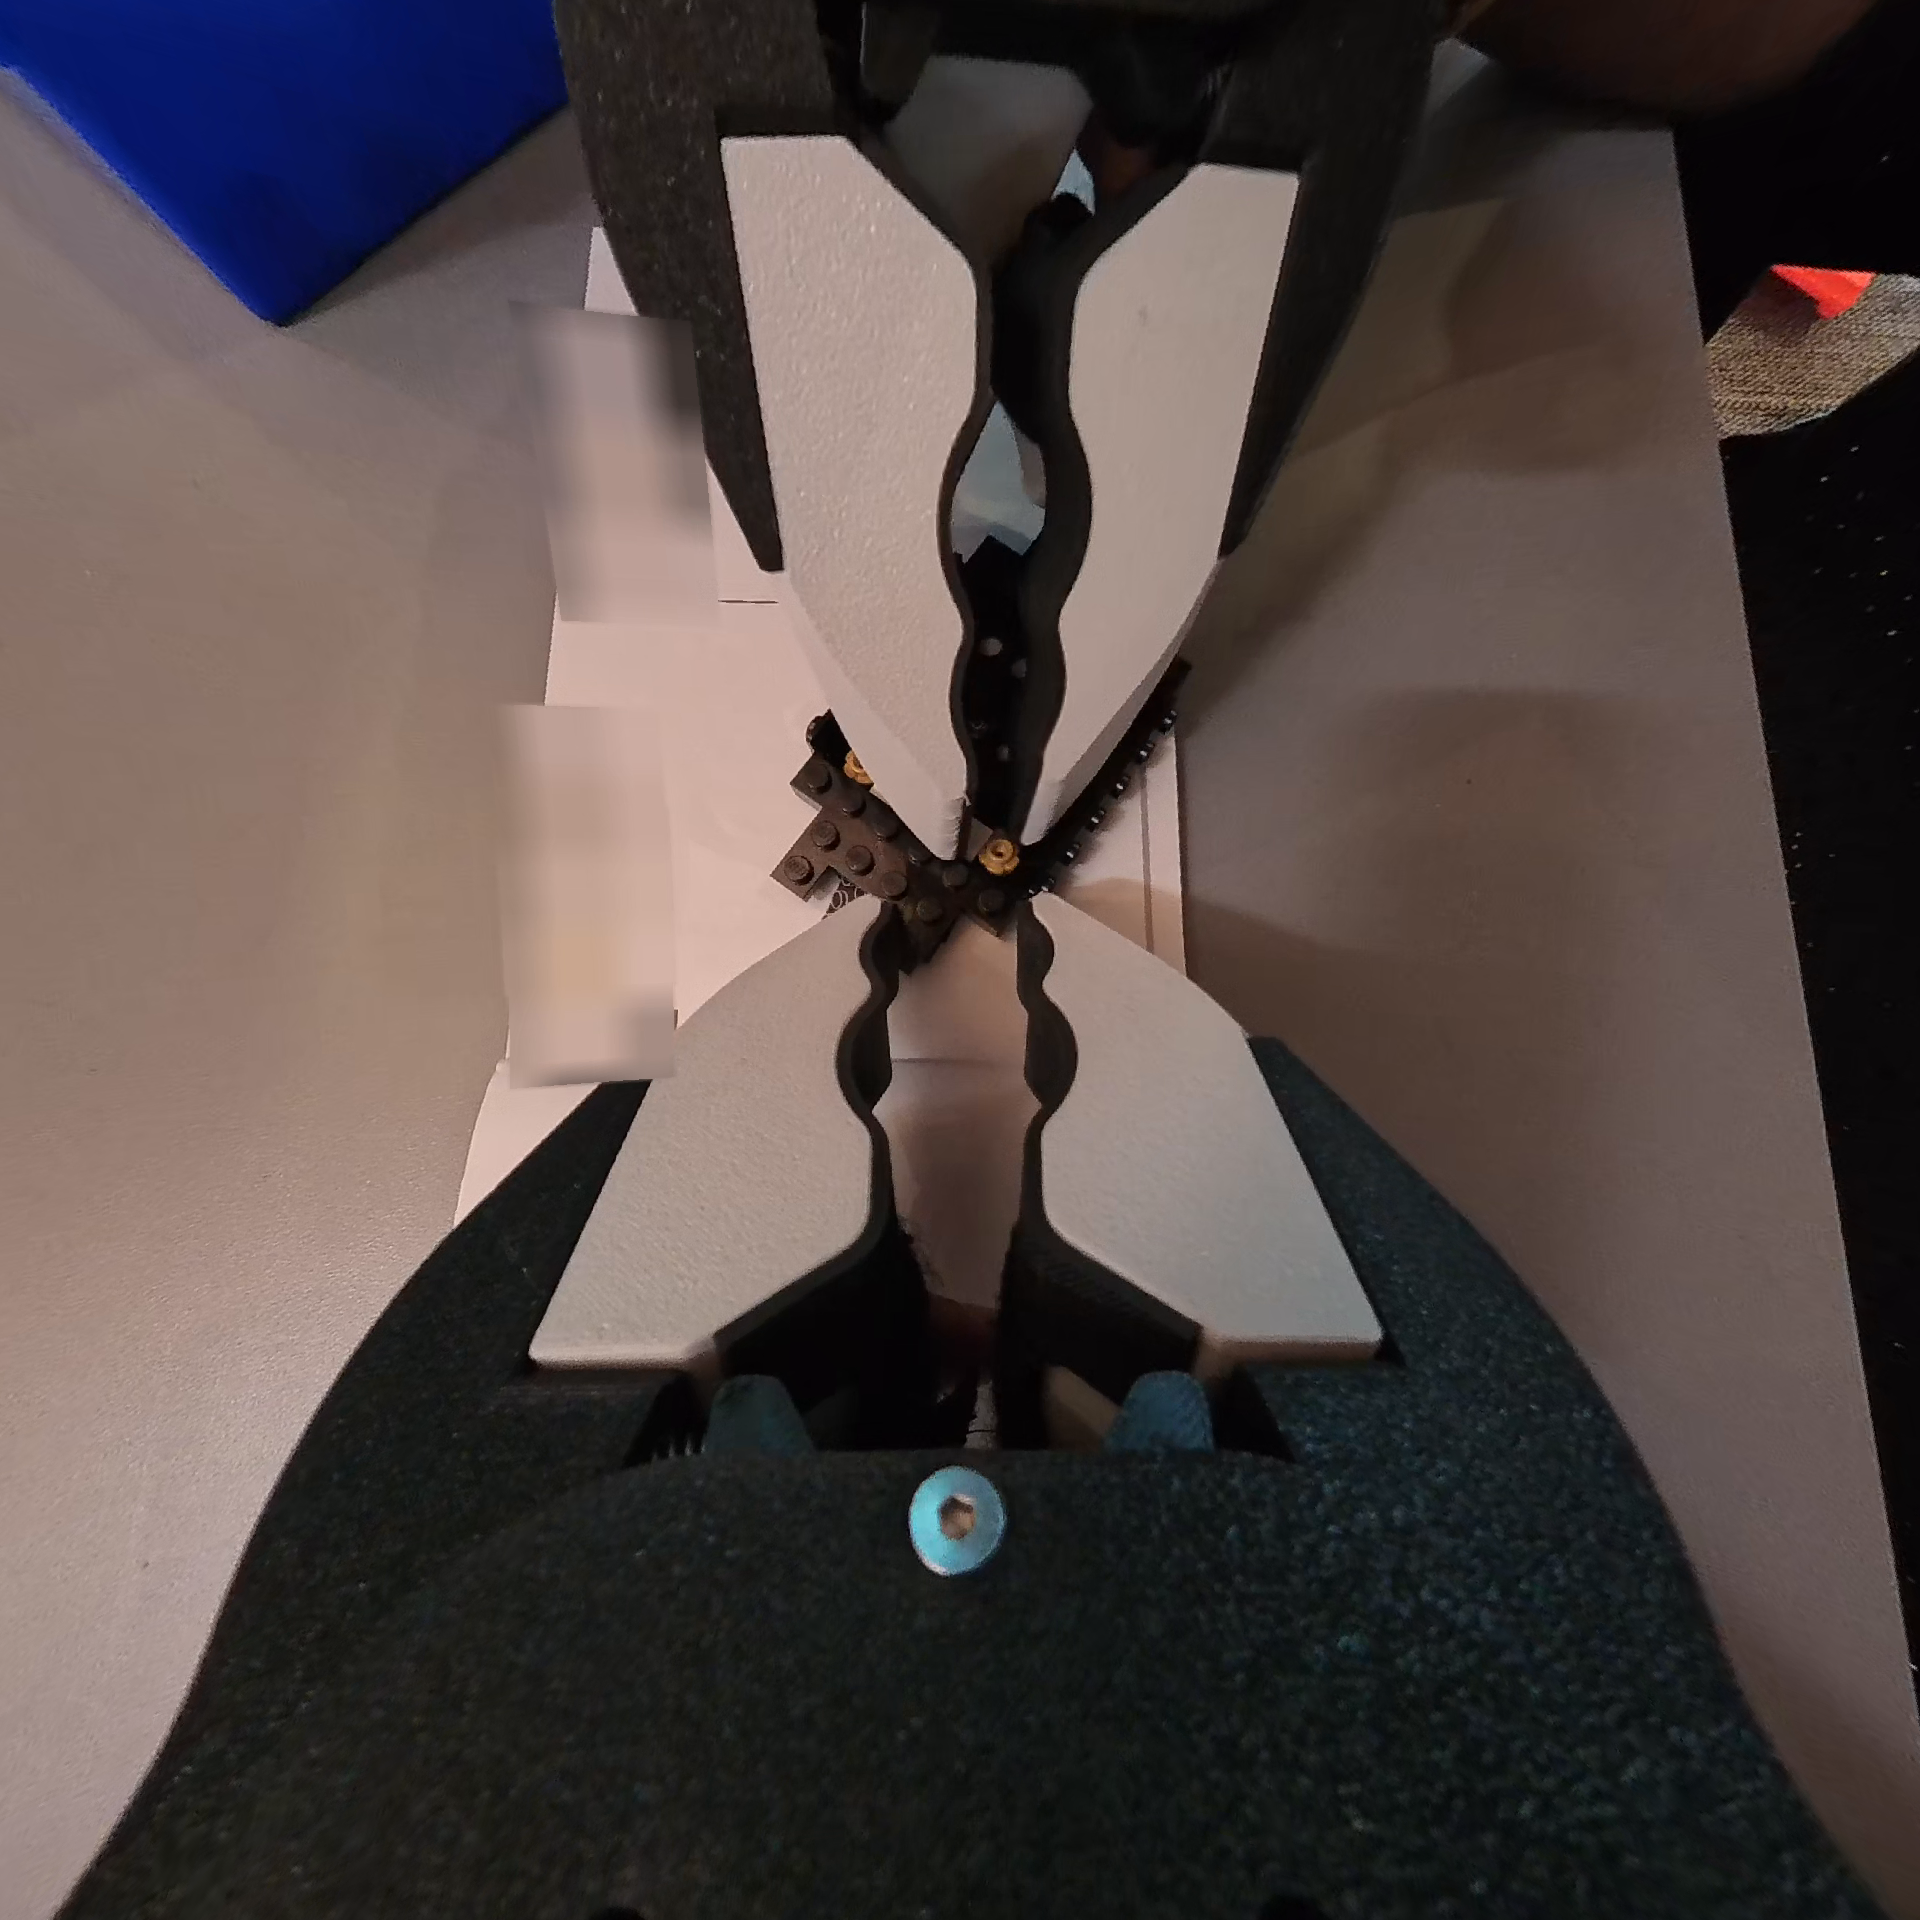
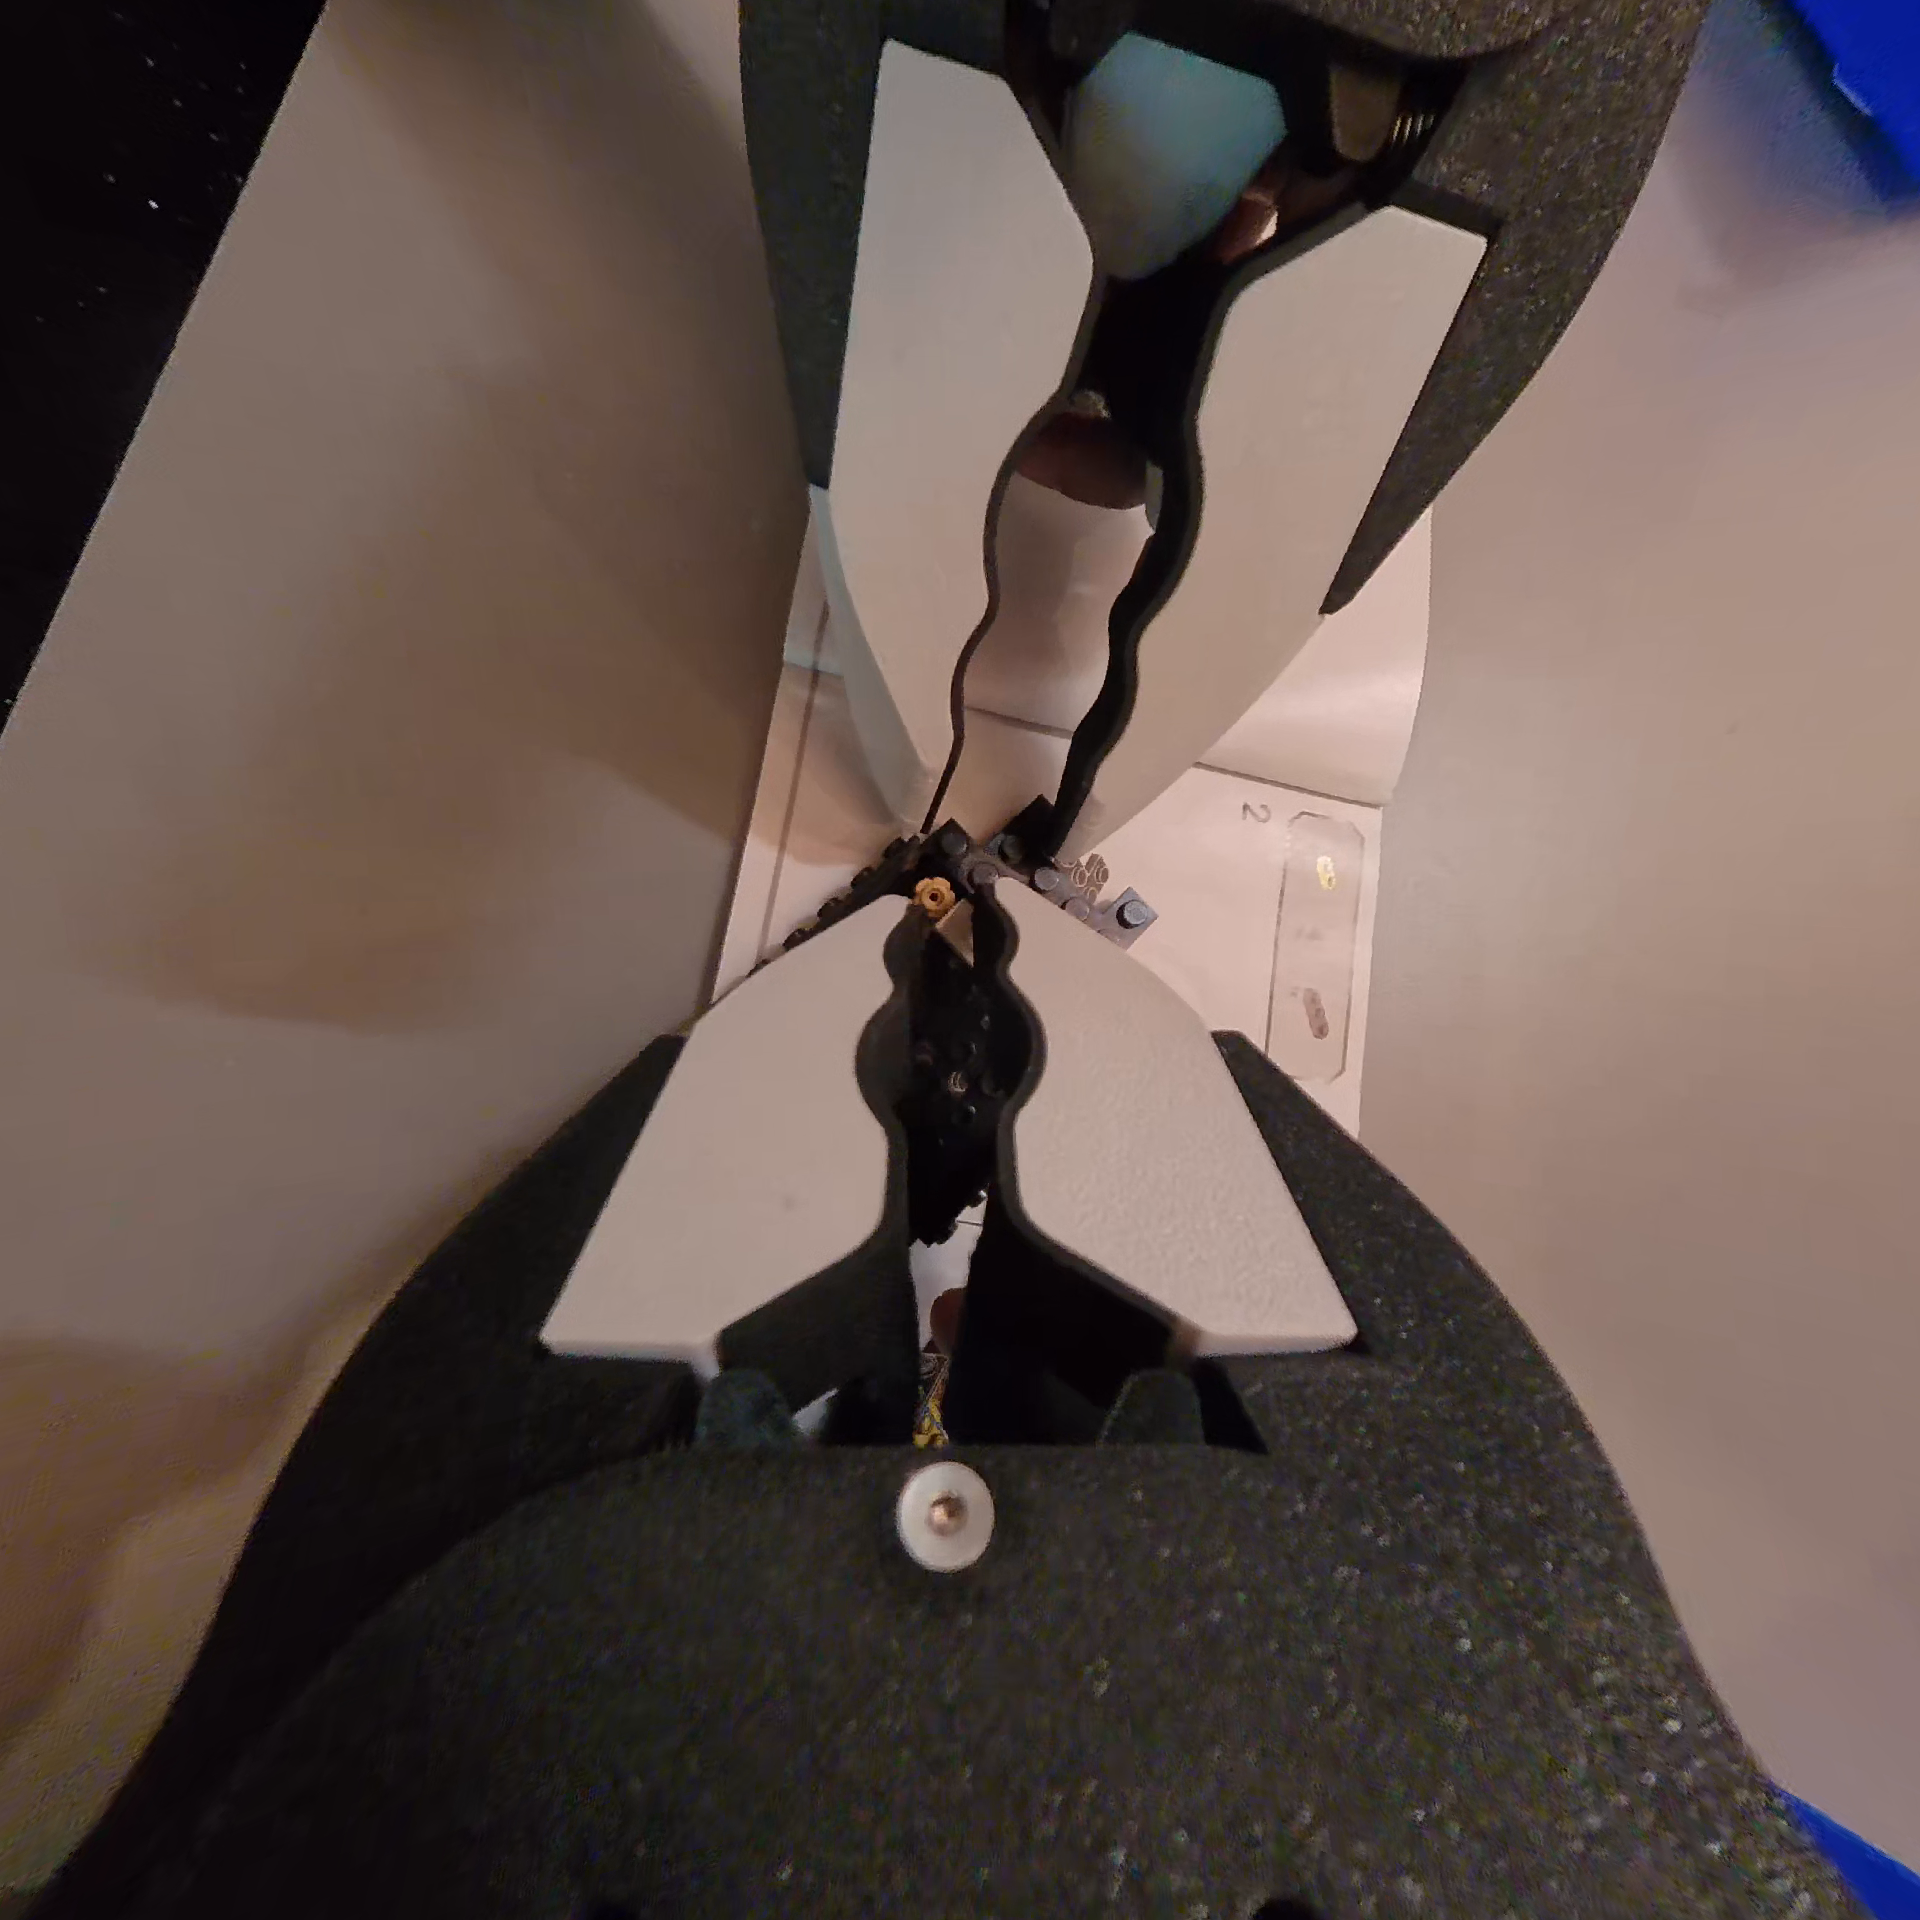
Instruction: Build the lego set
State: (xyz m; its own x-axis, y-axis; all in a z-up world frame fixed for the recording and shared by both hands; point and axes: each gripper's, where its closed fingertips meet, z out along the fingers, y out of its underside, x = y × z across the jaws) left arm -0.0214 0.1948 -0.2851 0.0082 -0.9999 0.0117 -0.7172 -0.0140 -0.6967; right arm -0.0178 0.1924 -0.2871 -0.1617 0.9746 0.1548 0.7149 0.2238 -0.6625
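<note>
1. While both tools point at each other, their tips meet over a small black brick build (image 1: 862,842). The build lies on a white paper sheet (image 1: 1158,831) in the middle of the pale worktop (image 1: 260,831).
2. The left hand-held gripper (image 1: 961,935) comes in from the near side. Its fingers (image 1: 748,1091) stand a little apart and pinch the near corner of the build between them. This likely keeps the build from sliding on the smooth paper.
3. The right hand-held gripper (image 2: 961,914) reaches in from the far side. Its fingers are almost together, with only a thin gap showing. They lie low over the long part of the build, so its bumps show in that gap.
4. A tiny gold piece (image 1: 997,854) sits right at the tips of the right hand-held gripper, on top of the build. It is too small to tell if the tips squeeze it or just touch it.
5. A second gold piece (image 1: 857,767) sits on the other arm of the build, beside the far gripper's finger.
6. The paper has small drawings of brick parts on it, so it seems to be a guide kept under the work.
7. A blue box (image 1: 260,125) rests at the far corner, well apart from the build.
</note>
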